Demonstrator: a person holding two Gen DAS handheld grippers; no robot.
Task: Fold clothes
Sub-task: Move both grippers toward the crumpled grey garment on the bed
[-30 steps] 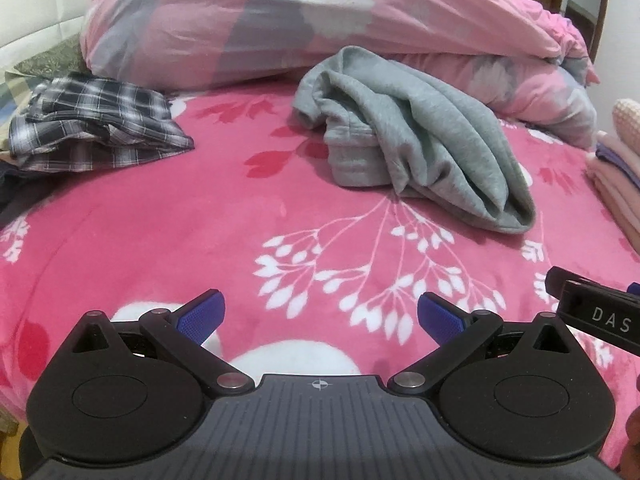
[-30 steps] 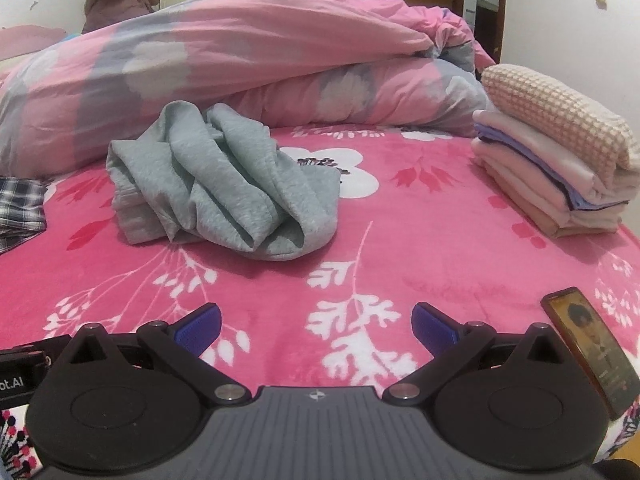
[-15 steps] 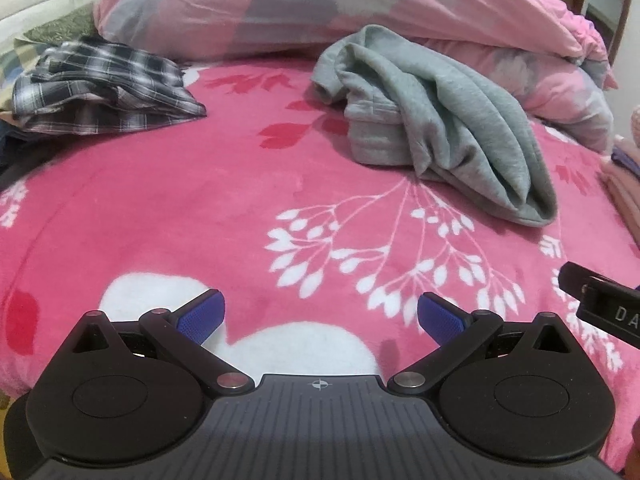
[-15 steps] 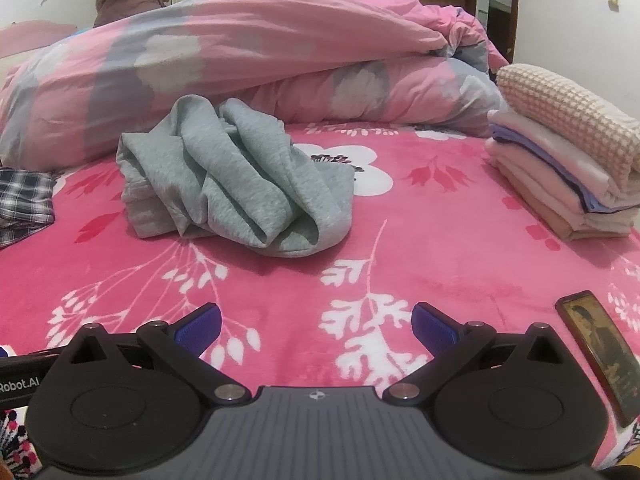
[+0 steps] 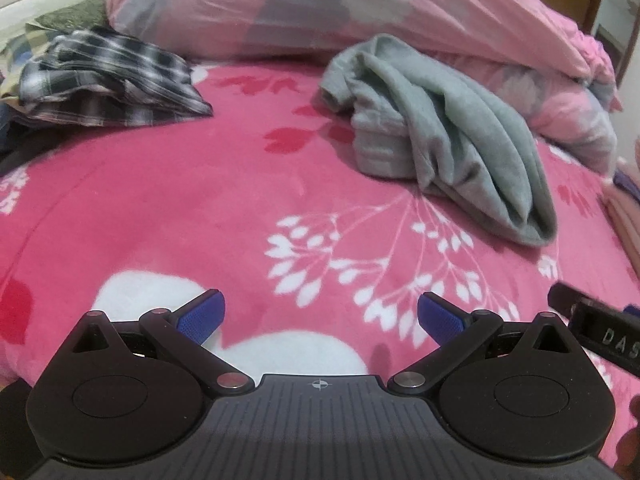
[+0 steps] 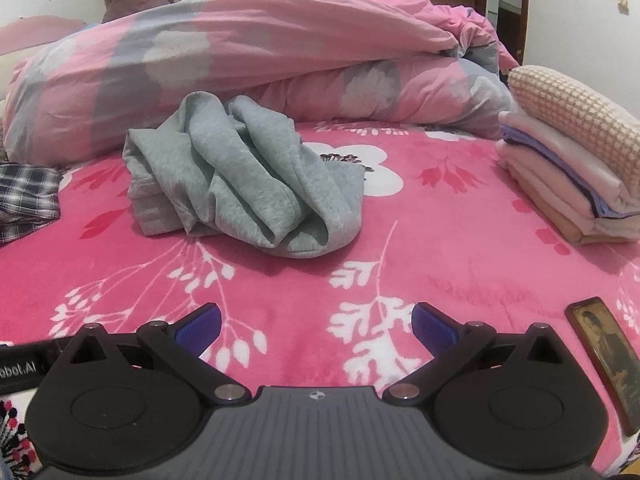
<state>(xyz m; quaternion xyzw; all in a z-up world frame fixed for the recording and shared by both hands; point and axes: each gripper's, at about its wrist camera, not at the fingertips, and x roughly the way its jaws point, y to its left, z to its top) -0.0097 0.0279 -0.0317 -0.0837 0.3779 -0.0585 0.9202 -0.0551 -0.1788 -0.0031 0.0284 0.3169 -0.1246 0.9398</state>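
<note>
Spread wide, grasping nothing: left fingers [image 5: 200,315] and right fingers [image 6: 198,326], well short of crumpled grey garment [image 6: 240,176] ahead, probably readied to grab.

Crumpled grey sweatshirt [image 6: 240,176] (unfolded, bunched in a heap) mid-bed, before the rolled duvet

Right tongs [image 6: 316,326]: spread wide, blue pads [image 6: 199,328] empty, above pink floral blanket [image 6: 440,248]. Crumpled grey sweatshirt [image 6: 244,184]: ahead, centre-left, on blanket. Folded clothes stack [image 6: 568,184]: right. Plaid shirt [image 6: 24,196]: left edge. Rolled pink duvet [image 6: 248,64]: behind. Phone [image 6: 604,356]: near right.
</note>
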